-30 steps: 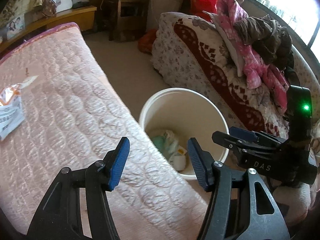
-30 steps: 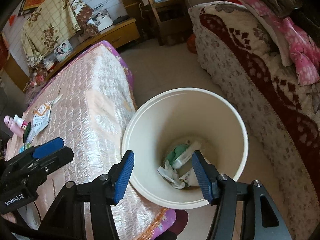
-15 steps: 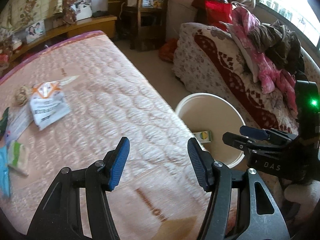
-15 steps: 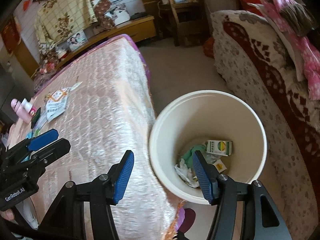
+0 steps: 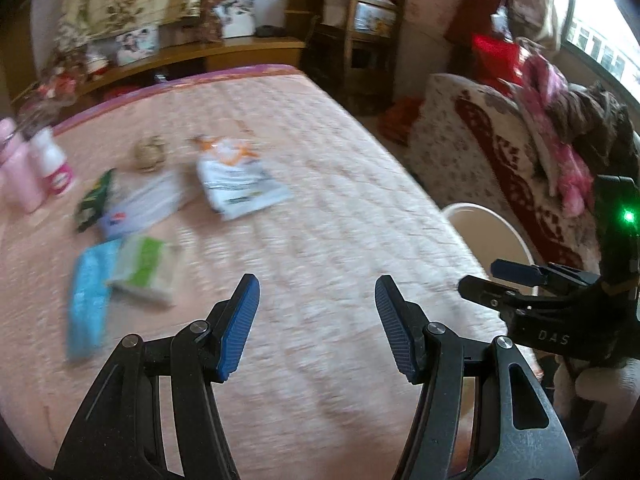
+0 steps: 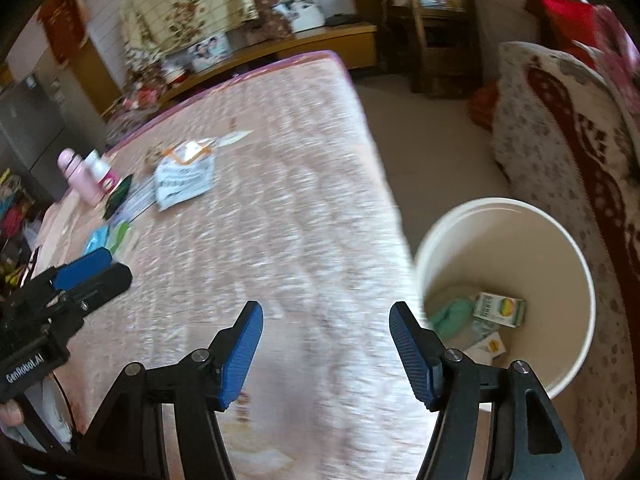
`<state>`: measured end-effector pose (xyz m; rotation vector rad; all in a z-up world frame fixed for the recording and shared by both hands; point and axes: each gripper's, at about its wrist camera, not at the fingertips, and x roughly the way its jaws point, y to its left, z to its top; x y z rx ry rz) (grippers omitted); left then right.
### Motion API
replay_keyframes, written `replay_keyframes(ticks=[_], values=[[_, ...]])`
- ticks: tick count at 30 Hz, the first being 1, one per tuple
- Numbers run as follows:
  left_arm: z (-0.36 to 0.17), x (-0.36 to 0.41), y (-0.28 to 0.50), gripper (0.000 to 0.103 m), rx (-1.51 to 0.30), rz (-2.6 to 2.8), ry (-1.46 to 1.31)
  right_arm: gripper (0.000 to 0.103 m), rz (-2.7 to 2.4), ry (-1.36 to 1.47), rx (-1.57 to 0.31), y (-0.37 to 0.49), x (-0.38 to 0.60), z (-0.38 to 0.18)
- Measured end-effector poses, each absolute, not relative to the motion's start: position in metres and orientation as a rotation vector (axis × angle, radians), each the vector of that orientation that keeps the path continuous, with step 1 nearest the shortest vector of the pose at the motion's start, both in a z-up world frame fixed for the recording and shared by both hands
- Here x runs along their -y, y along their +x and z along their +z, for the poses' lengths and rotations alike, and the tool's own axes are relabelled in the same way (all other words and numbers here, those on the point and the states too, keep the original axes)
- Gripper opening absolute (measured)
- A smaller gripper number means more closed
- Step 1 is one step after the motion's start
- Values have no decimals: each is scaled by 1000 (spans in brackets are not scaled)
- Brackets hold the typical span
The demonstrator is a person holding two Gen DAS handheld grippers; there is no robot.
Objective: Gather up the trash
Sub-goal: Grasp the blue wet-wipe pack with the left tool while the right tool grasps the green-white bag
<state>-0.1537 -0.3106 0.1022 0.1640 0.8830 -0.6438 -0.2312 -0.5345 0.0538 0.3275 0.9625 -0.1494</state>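
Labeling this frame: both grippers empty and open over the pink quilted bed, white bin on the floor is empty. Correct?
One error: the white bin is not empty. The right wrist view shows a small green-and-white box and crumpled wrappers at its bottom. The rest holds: left gripper and right gripper are open and empty over the pink quilted bed.

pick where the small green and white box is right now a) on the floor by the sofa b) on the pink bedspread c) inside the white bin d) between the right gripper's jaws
c: the green and white box lies at the bottom of the white bin, among other scraps.
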Motion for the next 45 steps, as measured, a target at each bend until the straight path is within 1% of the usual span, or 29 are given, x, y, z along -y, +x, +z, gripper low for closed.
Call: replay_keyframes(ticks=[10,14,28,29,31,33,34,36,37,45], values=[[99,203,-114,59,-889,-474,75,64,-1,271,-975,-192,466,57],[92,174,-97,59,-914,-433,33,65,43,247,-979,-177,443,58],[44,157,-49,59,-1026,-441,-43,67,124,223,-1006,-148,402,50],[43,156,-48,58,-1028,-439,-50,67,136,220,-1005,-146,400,50],[47,152,-49,48,-1021,-405,-38,67,168,210,-1000,-139,395,50],[53,148,-51,45,-1010,-407,-15,68,209,187,-996,-129,385,49],[55,146,-52,45,-1005,-390,5,69,237,173,-992,-122,379,49],[58,138,-52,43,-995,-366,26,75,279,150,-985,-110,366,47],[60,131,-52,42,-996,-352,15,76,295,138,-982,-102,359,45],[56,108,-54,42,-1012,-304,-16,76,349,4,-997,-43,309,22]])
